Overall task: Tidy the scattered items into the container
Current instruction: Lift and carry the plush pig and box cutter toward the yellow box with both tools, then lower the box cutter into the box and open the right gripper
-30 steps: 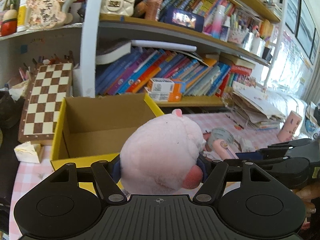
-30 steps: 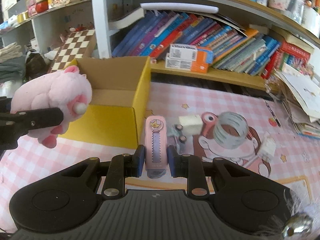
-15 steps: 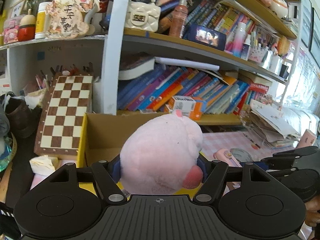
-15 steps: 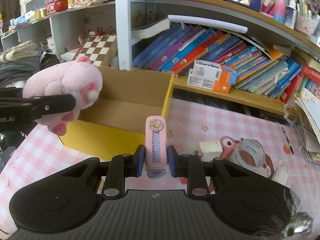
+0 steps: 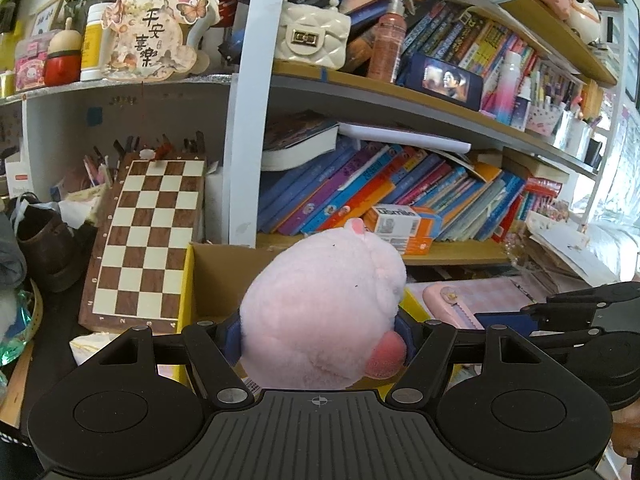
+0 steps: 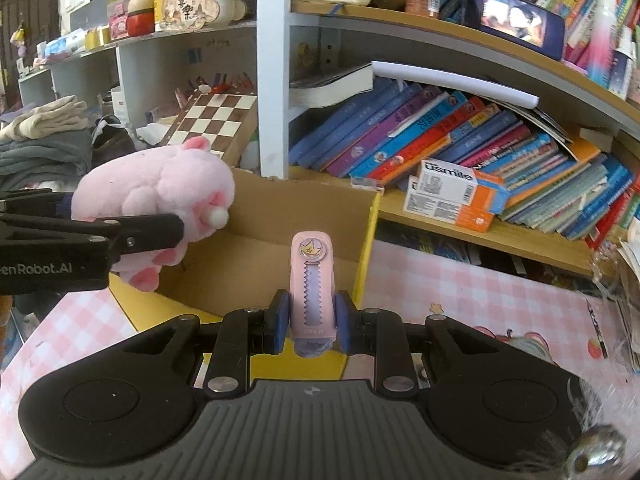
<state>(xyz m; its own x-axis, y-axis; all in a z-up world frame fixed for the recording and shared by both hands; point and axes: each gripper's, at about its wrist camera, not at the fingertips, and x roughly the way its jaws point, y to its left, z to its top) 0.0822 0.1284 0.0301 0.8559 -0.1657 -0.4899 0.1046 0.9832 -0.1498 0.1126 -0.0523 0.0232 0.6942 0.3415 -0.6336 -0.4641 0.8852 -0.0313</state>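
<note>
Above the yellow box (image 6: 280, 264), the left gripper (image 5: 320, 332) clenches the soft, light pink plush (image 5: 320, 312) around its body; at 3 o'clock, the right gripper (image 6: 311, 320) squeezes the stiff pink comb (image 6: 311, 280).

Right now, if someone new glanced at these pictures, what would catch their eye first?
Probably the pink plush toy, clamped in the left tool above the open cardboard box. Next, the pink comb-like case, held upright in the right tool near the box's yellow front edge, before crammed bookshelves.
</note>
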